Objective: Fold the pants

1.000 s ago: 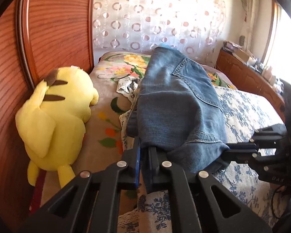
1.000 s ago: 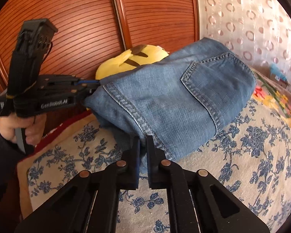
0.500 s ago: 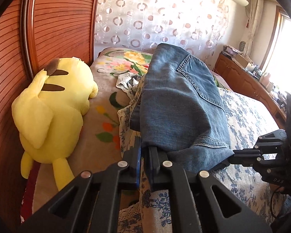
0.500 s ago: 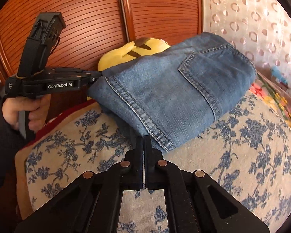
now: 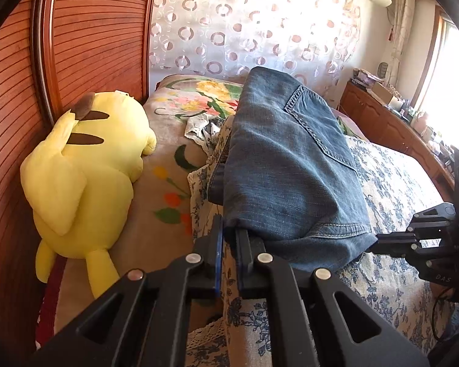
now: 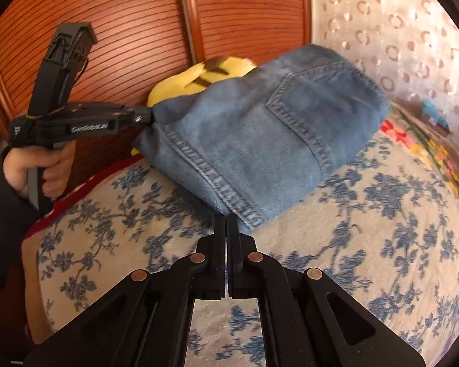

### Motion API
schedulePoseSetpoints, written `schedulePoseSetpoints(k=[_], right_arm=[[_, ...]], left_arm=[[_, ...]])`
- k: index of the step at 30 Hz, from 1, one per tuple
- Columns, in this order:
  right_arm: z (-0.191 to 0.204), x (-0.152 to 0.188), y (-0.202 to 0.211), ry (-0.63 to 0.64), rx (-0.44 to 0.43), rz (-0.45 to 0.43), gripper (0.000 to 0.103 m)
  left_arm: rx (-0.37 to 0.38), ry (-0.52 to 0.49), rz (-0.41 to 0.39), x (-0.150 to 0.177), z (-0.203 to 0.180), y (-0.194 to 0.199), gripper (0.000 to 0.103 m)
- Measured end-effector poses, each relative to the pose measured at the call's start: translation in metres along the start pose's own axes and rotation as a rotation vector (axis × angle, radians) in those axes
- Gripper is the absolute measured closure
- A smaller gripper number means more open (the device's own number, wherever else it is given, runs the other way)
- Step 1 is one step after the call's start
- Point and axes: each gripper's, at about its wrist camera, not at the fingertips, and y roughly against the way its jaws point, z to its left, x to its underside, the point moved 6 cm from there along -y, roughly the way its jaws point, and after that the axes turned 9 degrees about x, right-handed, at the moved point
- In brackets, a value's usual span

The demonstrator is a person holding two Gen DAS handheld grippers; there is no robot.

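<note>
Blue denim pants (image 5: 290,165) lie folded on the floral bedspread (image 5: 394,183), back pocket up, their near end lifted. My left gripper (image 5: 226,232) is shut on the near left corner of the pants; it also shows in the right wrist view (image 6: 150,117), pinching that corner. My right gripper (image 6: 226,223) is shut with its tips at the waistband corner (image 6: 248,217), and it shows in the left wrist view (image 5: 373,243) touching the denim edge. The pants (image 6: 260,134) sag between both grippers.
A yellow plush toy (image 5: 85,165) lies at the bed's left side against the wooden slatted wall (image 5: 91,36). A flowered blanket (image 5: 205,98) and crumpled cloth (image 5: 199,125) lie beyond the pants. A wooden dresser (image 5: 391,125) stands at the right.
Both grippers have drawn back toward the bed's near edge with the pants' end, and the right gripper's jaws have closed fully together.
</note>
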Motion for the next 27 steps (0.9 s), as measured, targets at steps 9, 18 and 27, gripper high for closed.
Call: schedulePoseSetpoints(k=[9,18,27], right_arm=[[-0.001,-0.005,0.009,-0.040,-0.031,-0.035,0.103],[-0.008,-0.028,0.029,-0.077,0.017,-0.119,0.082],[-0.004,-0.025,-0.001,-0.079,0.027,-0.061,0.079]], left_arm=[[-0.073,-0.042,-0.022,-0.001,-0.017,0.025,0.097],[-0.067,-0.099,-0.082,-0.018,-0.046,0.050,0.065],[-0.082,-0.104,-0.014,-0.016,-0.052,0.008,0.065]])
